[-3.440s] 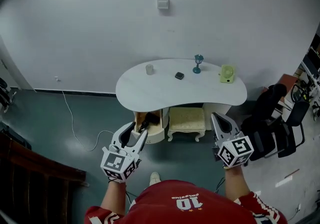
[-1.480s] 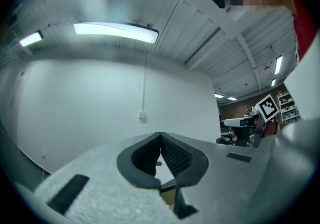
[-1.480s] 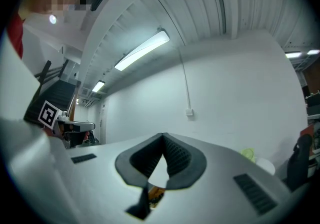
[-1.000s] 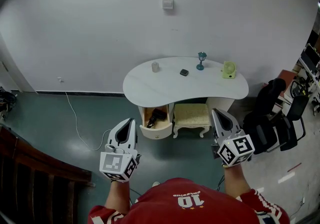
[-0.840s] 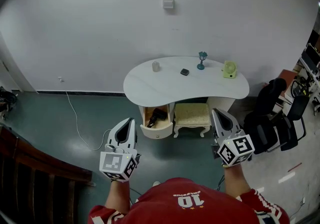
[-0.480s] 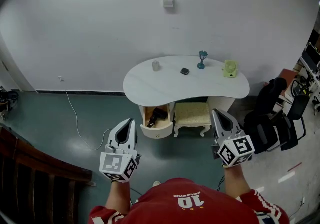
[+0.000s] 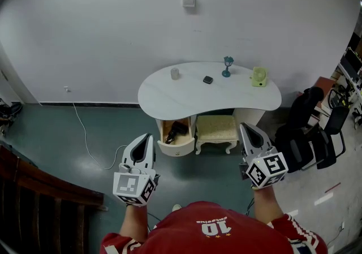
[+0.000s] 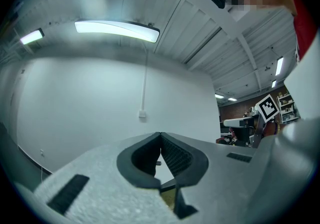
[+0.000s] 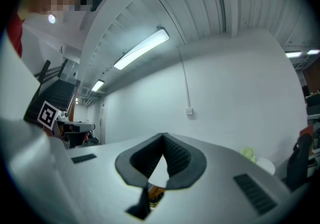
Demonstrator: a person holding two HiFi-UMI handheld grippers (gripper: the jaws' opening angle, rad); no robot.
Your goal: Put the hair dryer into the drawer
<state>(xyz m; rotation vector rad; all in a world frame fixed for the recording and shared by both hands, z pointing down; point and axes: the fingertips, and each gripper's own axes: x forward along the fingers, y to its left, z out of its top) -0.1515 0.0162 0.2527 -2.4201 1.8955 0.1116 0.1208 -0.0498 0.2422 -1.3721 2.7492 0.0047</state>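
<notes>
In the head view, the hair dryer (image 7: 176, 130) is seen lying inside the open drawer (image 7: 175, 149) under the white table (image 7: 237, 99), well apart from the left gripper (image 7: 147, 137) and the right gripper (image 7: 244, 128).

In the left gripper view, its jaws are pressed together, with nothing held.

In the right gripper view, the jaws likewise meet on nothing.

Should the drawer be pushed in carelessly, a protruding part of the dryer could be caught against the frame.

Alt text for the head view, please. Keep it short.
A person in a red shirt holds the left gripper and right gripper, both shut and empty, back from a white table against the wall. Its drawer stands open with the dark hair dryer inside, beside a cushioned stool.
</notes>
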